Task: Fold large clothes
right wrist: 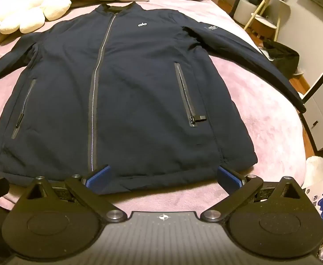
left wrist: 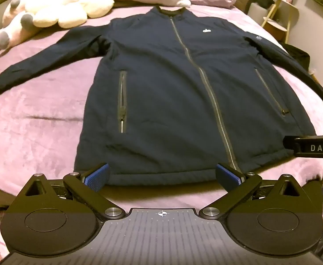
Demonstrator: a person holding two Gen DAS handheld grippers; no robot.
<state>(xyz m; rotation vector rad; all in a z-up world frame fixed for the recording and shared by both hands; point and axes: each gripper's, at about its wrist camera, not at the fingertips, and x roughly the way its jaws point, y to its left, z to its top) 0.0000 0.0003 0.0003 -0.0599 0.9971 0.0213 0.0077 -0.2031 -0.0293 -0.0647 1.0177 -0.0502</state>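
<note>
Both claws stand wide and hold nothing. The left claw hangs over the hem of the jacket, left of its front zipper. The right claw hangs over the same hem, right of that zipper. The jacket lies flat, face up, sleeves spread, on the pink bed, collar toward the plush toys.
</note>
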